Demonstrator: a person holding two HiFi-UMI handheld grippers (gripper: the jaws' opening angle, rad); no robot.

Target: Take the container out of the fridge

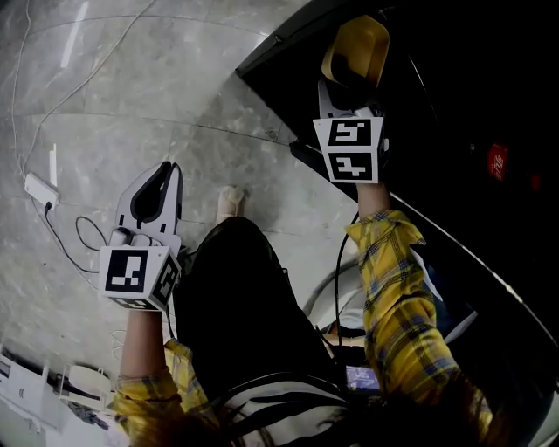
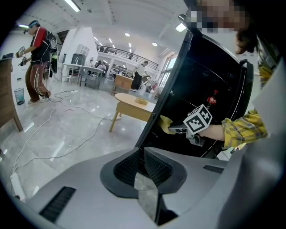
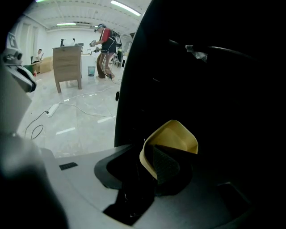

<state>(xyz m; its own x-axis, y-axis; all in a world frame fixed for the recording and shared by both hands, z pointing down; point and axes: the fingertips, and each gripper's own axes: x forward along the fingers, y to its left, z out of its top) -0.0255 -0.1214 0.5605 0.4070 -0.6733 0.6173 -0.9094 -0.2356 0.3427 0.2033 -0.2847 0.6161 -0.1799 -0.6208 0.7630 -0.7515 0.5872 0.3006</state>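
While a power strip lies on the floor, our right gripper pinches the yellow container at the fridge's open front; our left gripper is pressed together, empty.

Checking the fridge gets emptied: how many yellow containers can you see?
1: the yellow container, clamped in the right gripper's jaws at the fridge's edge. The dark interior may hide more.

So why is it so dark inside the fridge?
Right gripper view: the fridge looks nearly black inside; only the yellow container shows. Head view: same dark fridge, brighter floor. Left gripper view: ceiling lights glow bright, wide-angle lens bends the edges.
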